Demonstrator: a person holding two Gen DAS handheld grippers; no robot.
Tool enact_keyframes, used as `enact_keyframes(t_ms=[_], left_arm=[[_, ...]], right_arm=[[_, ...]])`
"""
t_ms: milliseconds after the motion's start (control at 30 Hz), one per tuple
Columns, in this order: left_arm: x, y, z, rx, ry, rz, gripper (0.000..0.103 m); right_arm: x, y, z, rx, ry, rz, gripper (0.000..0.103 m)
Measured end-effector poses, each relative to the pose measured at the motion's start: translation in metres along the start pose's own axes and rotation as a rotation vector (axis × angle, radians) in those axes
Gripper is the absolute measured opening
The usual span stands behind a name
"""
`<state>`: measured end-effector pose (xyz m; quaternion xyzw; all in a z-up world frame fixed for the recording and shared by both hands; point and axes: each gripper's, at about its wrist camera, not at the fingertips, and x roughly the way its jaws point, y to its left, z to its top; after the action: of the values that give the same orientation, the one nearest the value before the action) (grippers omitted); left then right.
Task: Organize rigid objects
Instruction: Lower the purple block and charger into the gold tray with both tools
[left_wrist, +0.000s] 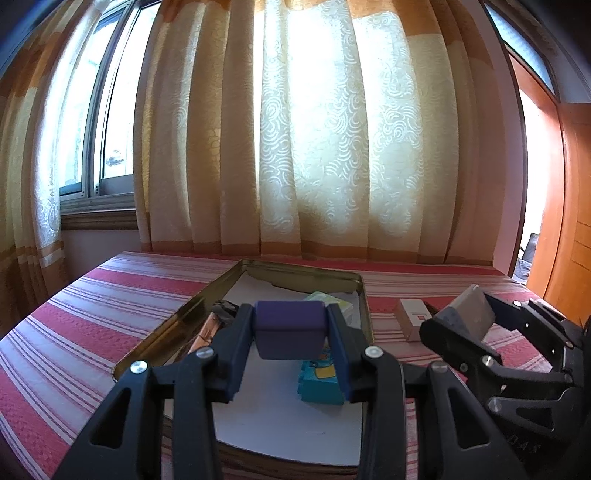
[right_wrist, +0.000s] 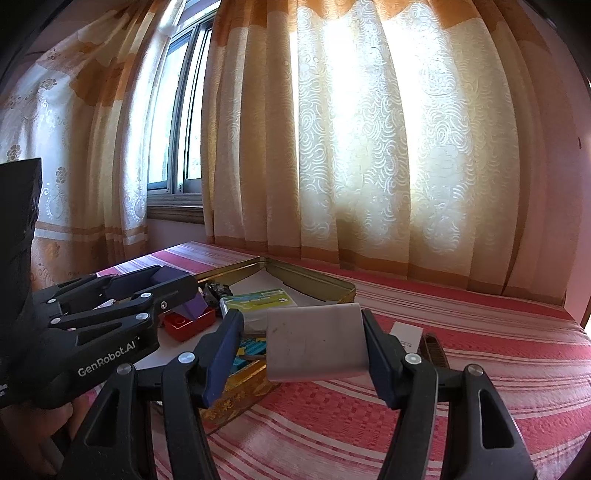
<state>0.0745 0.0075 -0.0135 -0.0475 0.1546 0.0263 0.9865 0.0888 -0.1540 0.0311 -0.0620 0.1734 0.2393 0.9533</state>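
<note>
My left gripper (left_wrist: 290, 325) is shut on a purple block (left_wrist: 290, 326), held above an open gold tin (left_wrist: 207, 295). In the right wrist view the left gripper (right_wrist: 166, 286) shows side-on with the purple block (right_wrist: 194, 306) over the tin's near left part. My right gripper (right_wrist: 303, 343) is shut on a flat grey box (right_wrist: 314, 343), held just right of the gold tin (right_wrist: 314, 284) above the striped cloth. The left wrist view shows the right gripper (left_wrist: 471, 317) with the grey box (left_wrist: 469, 312) tilted.
The tin holds a teal and yellow box (left_wrist: 319, 376), a green pack (right_wrist: 262, 299), a red box (right_wrist: 188, 323) and a copper item (left_wrist: 208, 328). A small white box (right_wrist: 406, 334) and a dark ridged item (right_wrist: 434, 347) lie on the red-striped cloth (right_wrist: 443, 387). Curtains hang behind.
</note>
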Motion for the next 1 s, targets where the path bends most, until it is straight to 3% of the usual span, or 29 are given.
enact_keyframes(t_ms=[733, 1000], left_arm=[[0.002, 0.019, 0.0, -0.017, 0.004, 0.022, 0.039], [0.025, 0.04, 0.009, -0.021, 0.072, 0.054, 0.039]], right_arm=[[0.016, 0.017, 0.004, -0.033, 0.018, 0.033, 0.065], [0.057, 0.027, 0.012, -0.06, 0.109, 0.082, 0.065]])
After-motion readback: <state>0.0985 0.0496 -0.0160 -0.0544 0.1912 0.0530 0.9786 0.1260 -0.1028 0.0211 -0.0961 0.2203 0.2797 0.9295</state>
